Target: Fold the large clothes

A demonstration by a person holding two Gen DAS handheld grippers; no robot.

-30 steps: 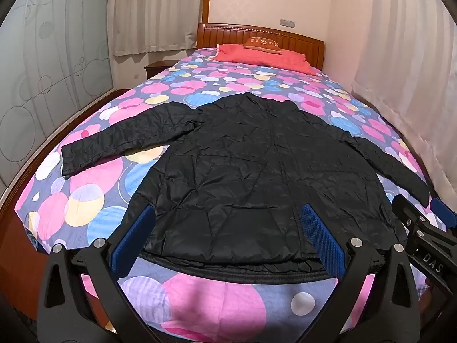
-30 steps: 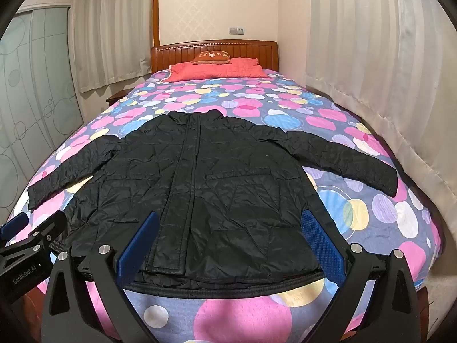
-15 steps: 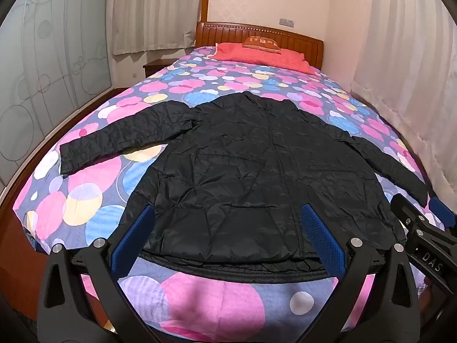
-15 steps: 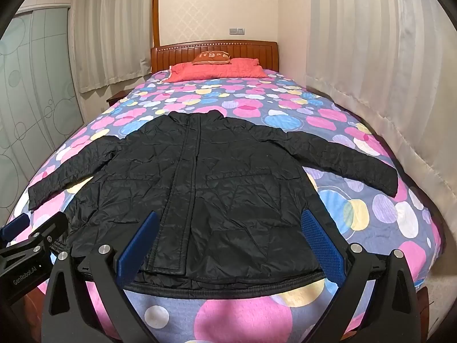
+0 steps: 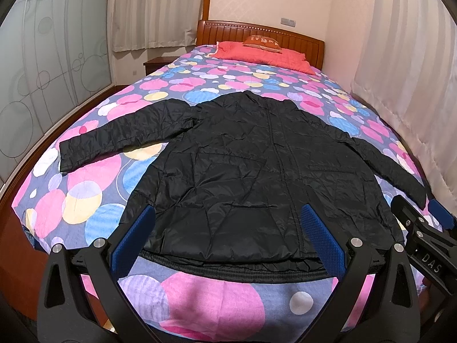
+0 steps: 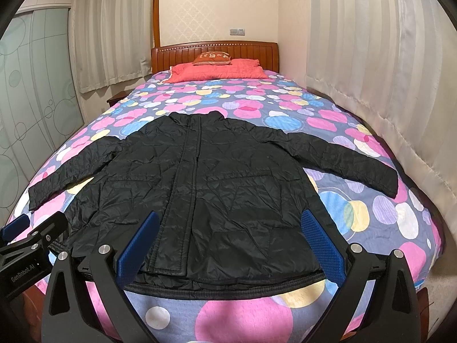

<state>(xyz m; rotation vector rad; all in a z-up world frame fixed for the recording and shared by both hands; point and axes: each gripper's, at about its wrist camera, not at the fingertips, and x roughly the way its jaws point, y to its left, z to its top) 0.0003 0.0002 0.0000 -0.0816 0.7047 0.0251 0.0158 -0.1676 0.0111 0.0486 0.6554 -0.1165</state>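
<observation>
Both of my jaws stand wide open, gripping nothing, and hang over the foot end of the bed.

From my left wrist, the left gripper (image 5: 227, 237) shows its blue pads (image 5: 134, 241) spread apart, just above the hem of a black quilted jacket (image 5: 242, 171). The jacket lies flat and front-up on the bedspread (image 5: 214, 311), which is printed with pink, blue and yellow circles. Its collar points toward the wooden headboard (image 5: 257, 33), its hem toward me. One sleeve (image 5: 122, 134) stretches out to the left side of the bed; the other sleeve (image 5: 394, 168) runs down toward the right edge. At the far right of this view I see my right gripper (image 5: 422, 228) beside the jacket's lower corner. A red pillow (image 5: 262, 57) sits at the head of the bed, with a small orange cushion (image 5: 261, 41) on it.

From my right wrist, the right gripper (image 6: 228, 243) is just as open over the jacket (image 6: 228, 185), its pads (image 6: 321, 243) framing the hem and the front placket. My left gripper (image 6: 25, 243) shows at the lower left edge, near the jacket's other corner. Pale curtains (image 6: 371, 71) hang along the right side of the bed.
</observation>
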